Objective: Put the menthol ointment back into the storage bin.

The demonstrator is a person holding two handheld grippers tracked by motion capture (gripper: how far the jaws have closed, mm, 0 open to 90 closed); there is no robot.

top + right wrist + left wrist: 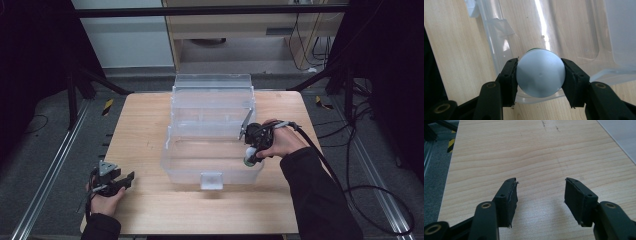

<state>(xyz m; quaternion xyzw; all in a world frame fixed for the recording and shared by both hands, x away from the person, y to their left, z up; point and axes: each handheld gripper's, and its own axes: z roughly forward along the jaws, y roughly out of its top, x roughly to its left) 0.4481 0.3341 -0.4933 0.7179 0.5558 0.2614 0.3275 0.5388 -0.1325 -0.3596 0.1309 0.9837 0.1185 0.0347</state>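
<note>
Item: right gripper [539,76], jaws clamped on a round white-capped bottle [539,75]; a pad sits on either side of the cap, and a green edge peeks out behind it. From above, the bottle [249,156] hangs at the right front corner of the open clear box [200,172], right over its rim

Item: left gripper [540,200], jaws wide apart with nothing between them, resting near the front left edge of the table [529,152], well apart from the box

Item: box lid [212,92], standing up at the back, out of the way

Handling note, as I judge it: the step is lowering the bottle into the box. Shift it a little inward first so the base clears the front and right walls, keep it upright, and bring it down slowly until the base meets the floor. Keep the squeeze firm till then; the cap is smooth and could slip. Release only once it stands on its own
</note>
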